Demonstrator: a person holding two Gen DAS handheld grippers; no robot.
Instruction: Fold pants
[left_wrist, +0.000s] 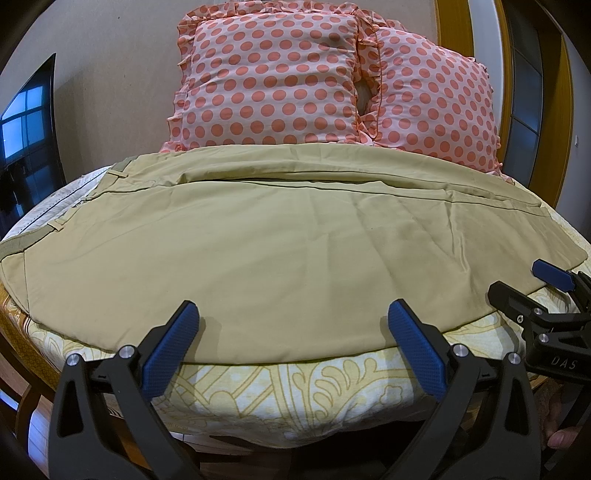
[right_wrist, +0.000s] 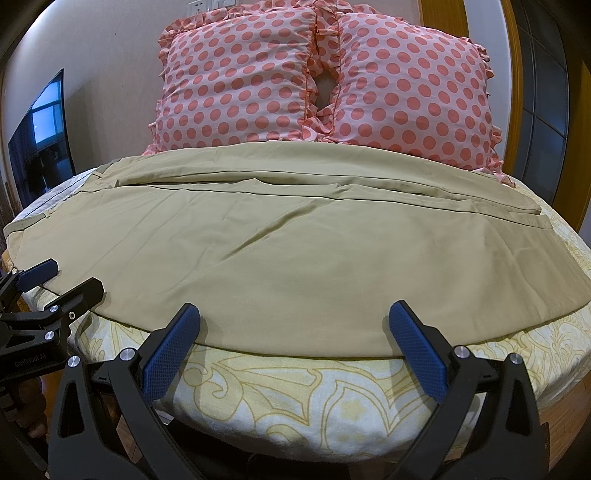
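My left claw (left_wrist: 291, 314) is spread wide, its two blue pads (left_wrist: 171, 350) parted with nothing between them, tips poised at the near hem of the khaki pants (left_wrist: 258, 251). I cannot tell whether the tips touch the cloth or sit just above it. My right claw (right_wrist: 293, 314) is spread just as wide and grips nothing, its blue fingers (right_wrist: 417, 350) at the same near edge of the fabric, further toward the leg end.

From the left wrist view, the right claw shows at the right edge, parted, just beside the leg cuff corner. From the right wrist view, the left claw (right_wrist: 68, 278) shows at the left edge, parted as well, just beside the waist end.

The pants lie sideways across the bed, one leg laid over the other, waistband with belt loops (left_wrist: 55, 225) to my left and cuffs (right_wrist: 532, 218) to my right. A few shallow creases run across the top leg. A long seam line runs along the far side.

Beneath the pants is a pale yellow bedsheet (left_wrist: 295, 391) with a leafy scroll pattern, its near edge dropping off in front of me. Behind the pants two pink pillows with coral polka dots and frilled edges (left_wrist: 273, 77) (right_wrist: 413, 85) stand against the wall. A dark television screen (right_wrist: 44, 136) hangs on the left wall, and a wooden-framed door (right_wrist: 543, 92) stands at the right.
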